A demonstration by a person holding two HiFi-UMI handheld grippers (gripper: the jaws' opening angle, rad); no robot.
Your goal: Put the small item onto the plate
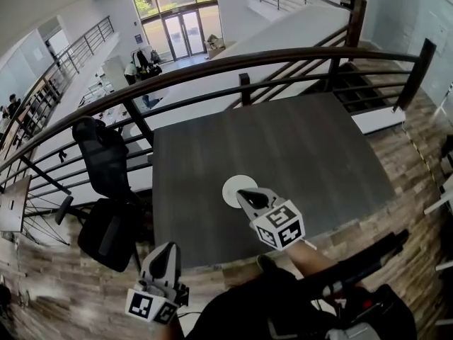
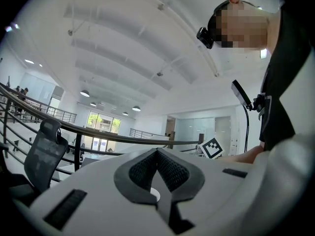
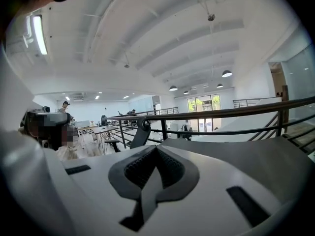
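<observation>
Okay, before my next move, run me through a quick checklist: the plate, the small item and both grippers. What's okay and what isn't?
1. White plate sits on the dark table: ok.
2. Right hand-held gripper empty, jaws together, its tip over the white plate: ok.
3. Left hand-held gripper empty, jaws together, held off the table's near edge: ok.
4. Small item on the white plate: cannot tell. The right hand-held gripper covers part of the plate, and no item shows anywhere on the table.
</observation>
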